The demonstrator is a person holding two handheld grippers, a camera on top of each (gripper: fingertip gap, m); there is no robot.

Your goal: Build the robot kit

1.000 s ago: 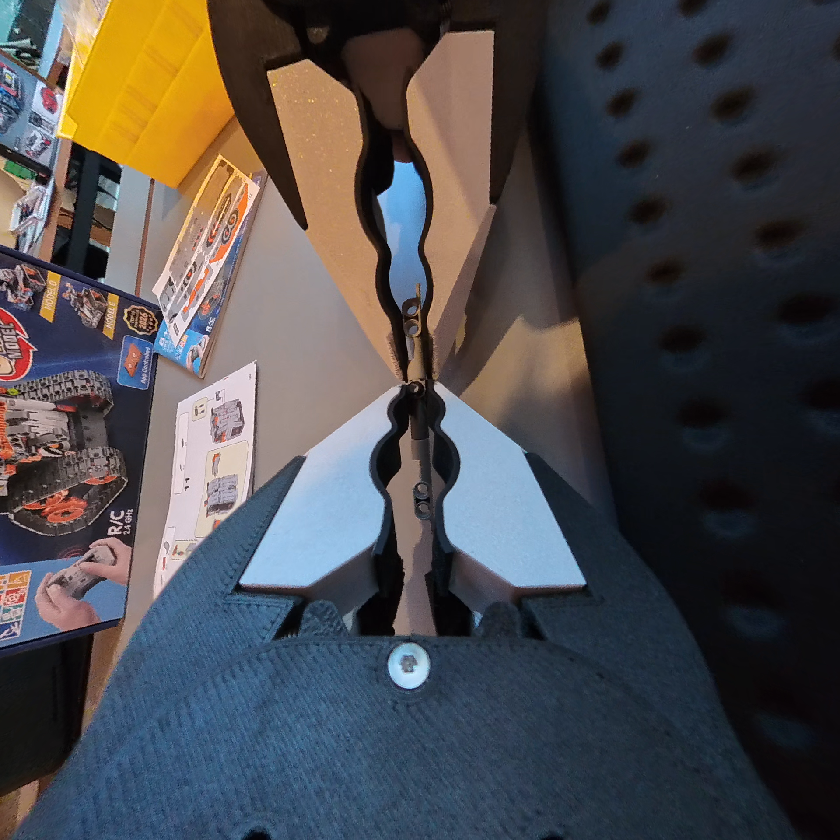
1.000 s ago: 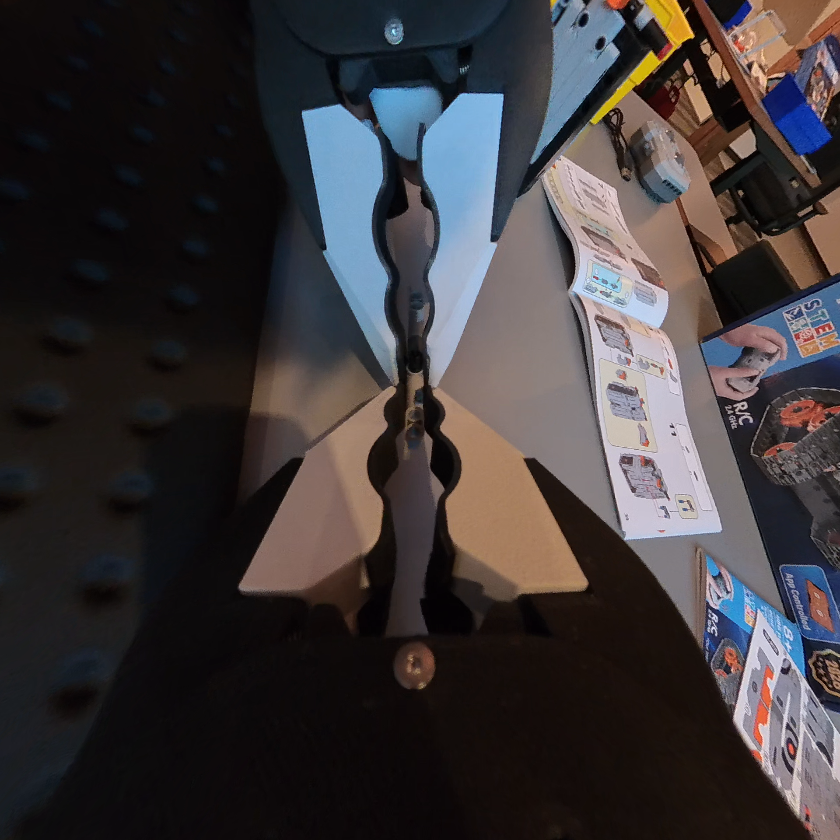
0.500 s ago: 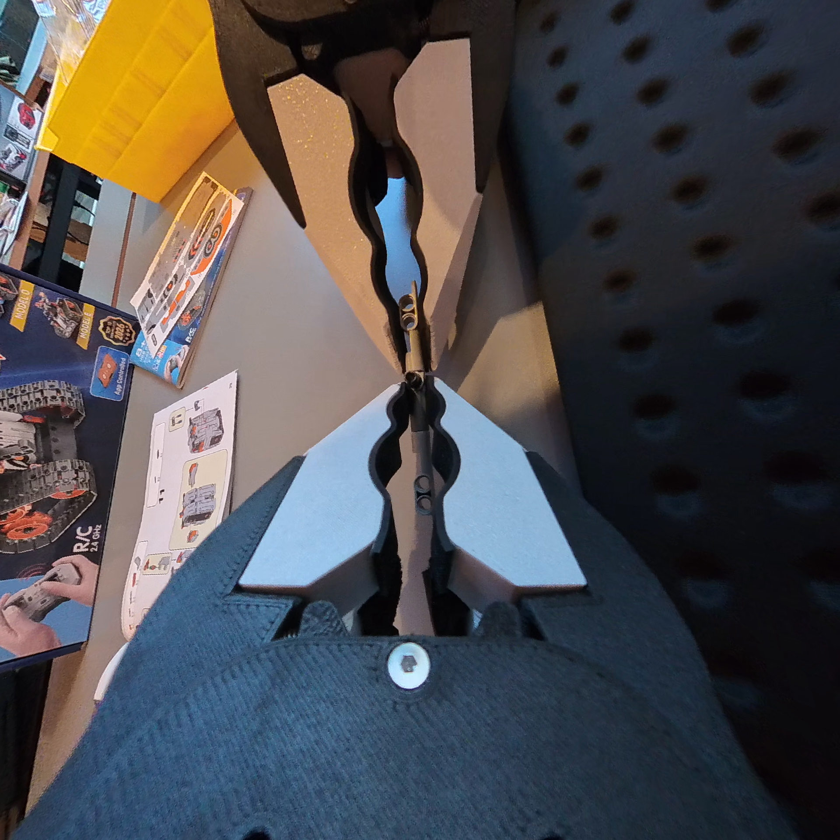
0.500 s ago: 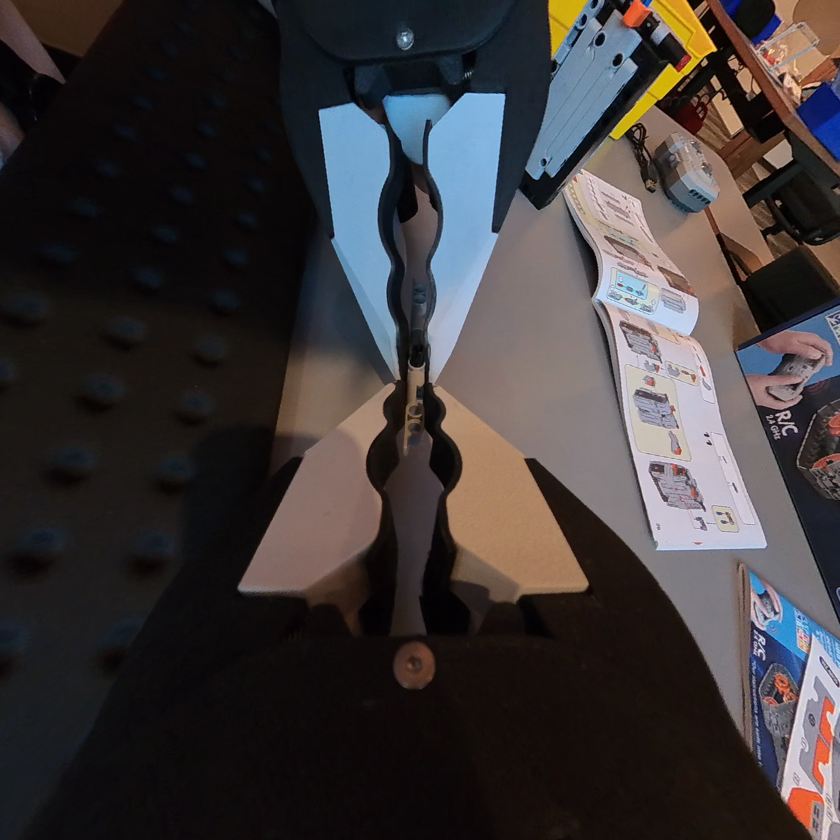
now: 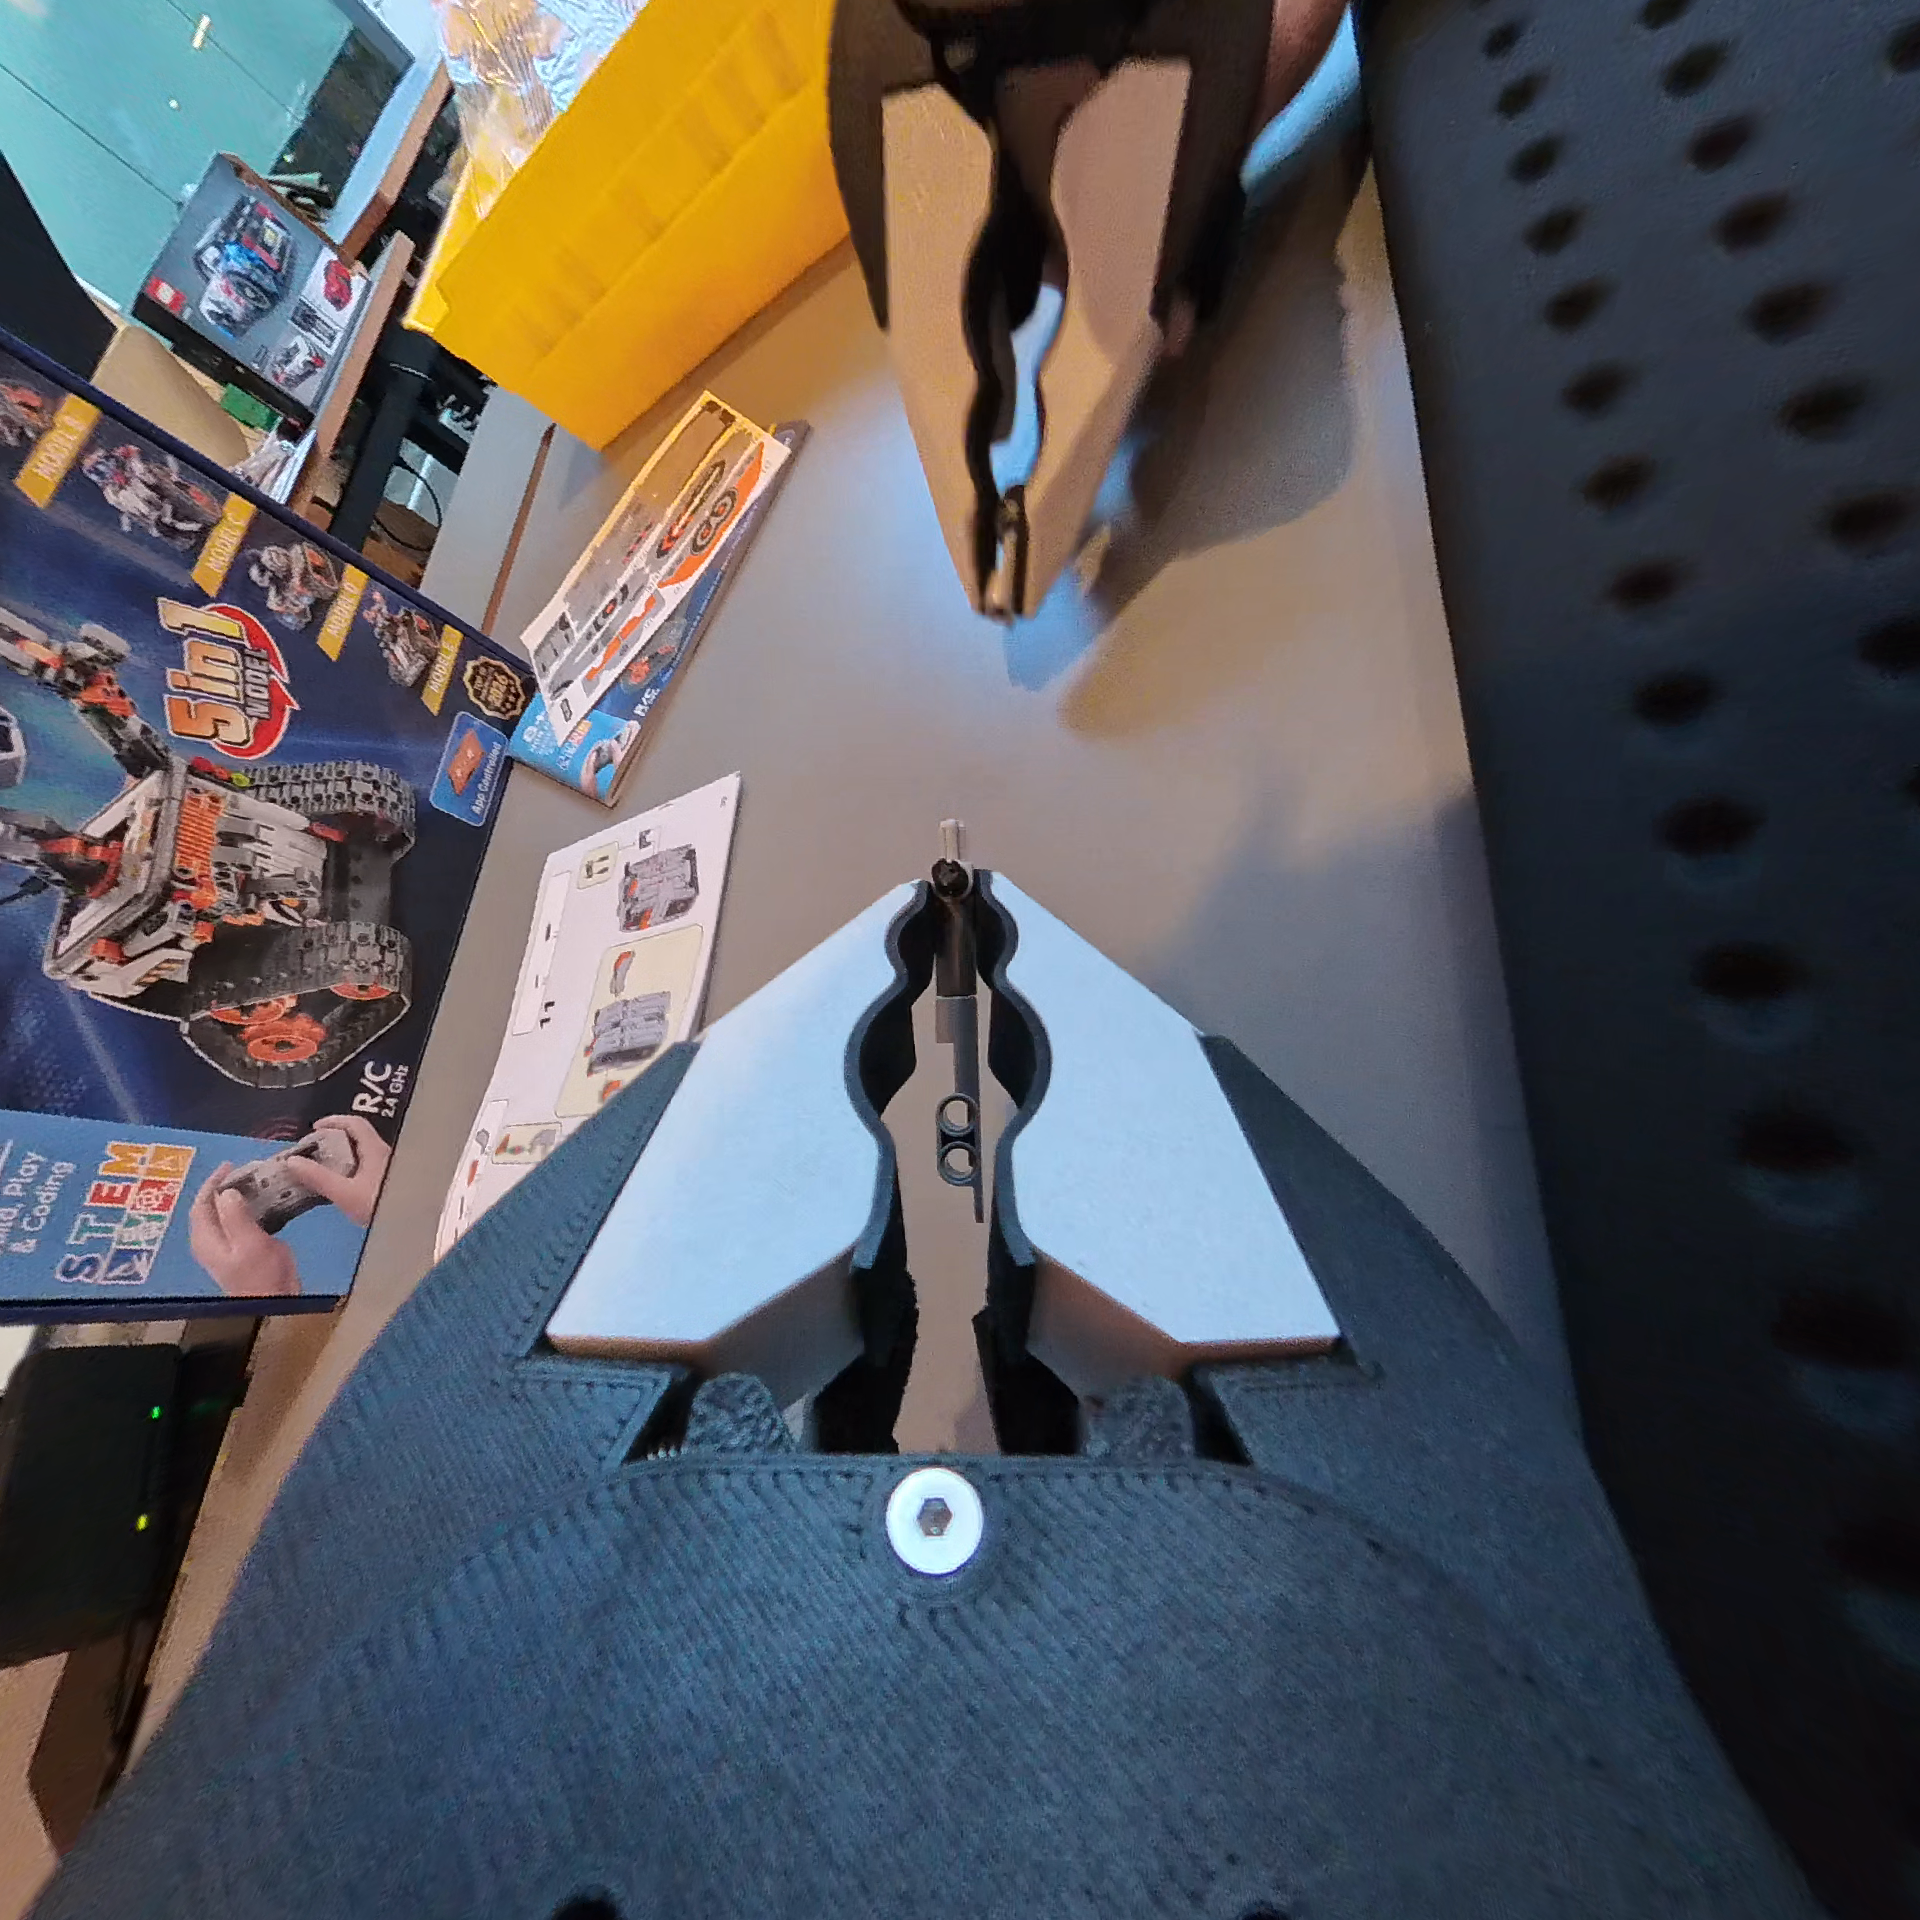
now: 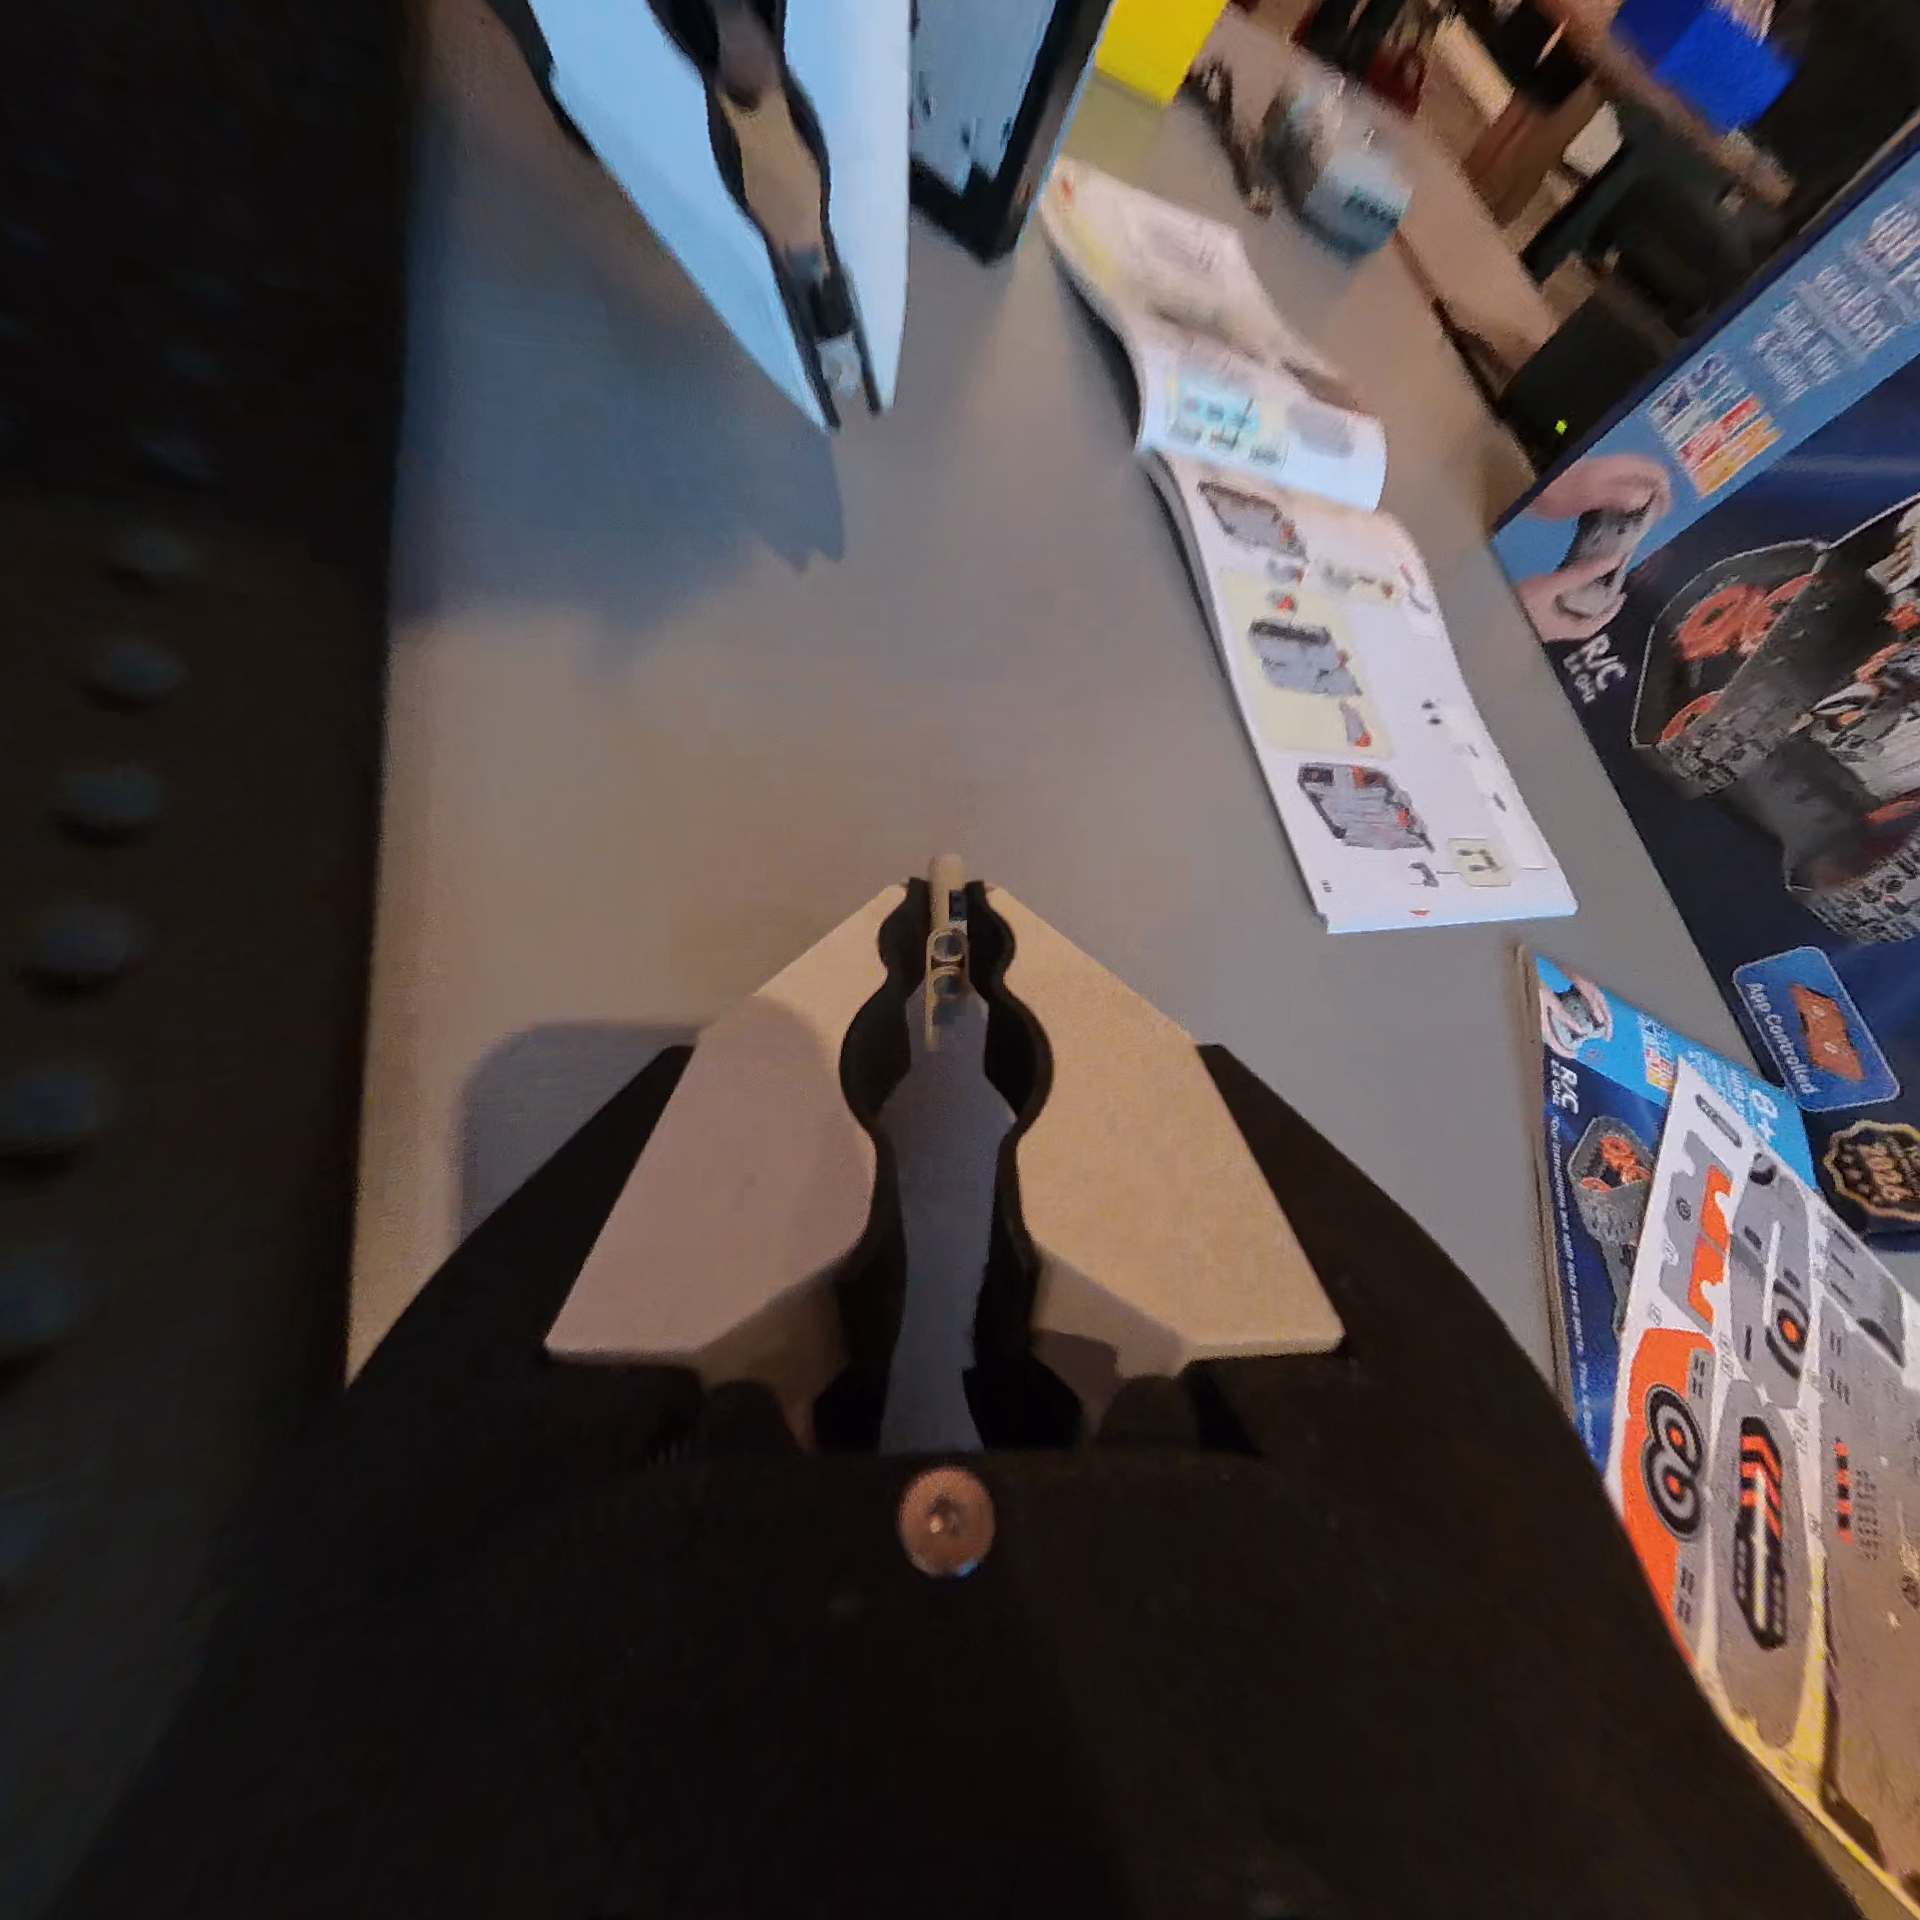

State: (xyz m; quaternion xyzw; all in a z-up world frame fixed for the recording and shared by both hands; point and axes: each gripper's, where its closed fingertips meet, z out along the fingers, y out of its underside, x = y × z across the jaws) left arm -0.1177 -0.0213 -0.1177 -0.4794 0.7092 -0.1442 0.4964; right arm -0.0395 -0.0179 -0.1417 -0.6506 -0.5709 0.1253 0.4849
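My left gripper (image 5: 951, 883) is shut on a thin dark building-set beam (image 5: 958, 1049) with round holes; a small light pin tip sticks out past the fingertips. My right gripper (image 6: 943, 888) is shut on a small light grey beam piece (image 6: 943, 961) with round holes. The two grippers face each other above the grey table (image 5: 904, 707), a clear gap apart. The right gripper also shows in the left wrist view (image 5: 1003, 561), blurred. The left gripper also shows in the right wrist view (image 6: 836, 364), blurred.
A dark studded mat (image 5: 1704, 727) lies along one side. An open instruction booklet (image 6: 1340, 665), a blue toy box (image 5: 208, 883), a folded leaflet (image 5: 665, 582) and a yellow bin (image 5: 644, 229) lie on the other side. A grey motor block (image 6: 1351, 197) sits far off. Left tips to right tips: about 9 cm.
The two grippers were tip to tip with their parts meeting. They have pulled apart, each still holding its own piece; the pin tip now shows at the left gripper's part.
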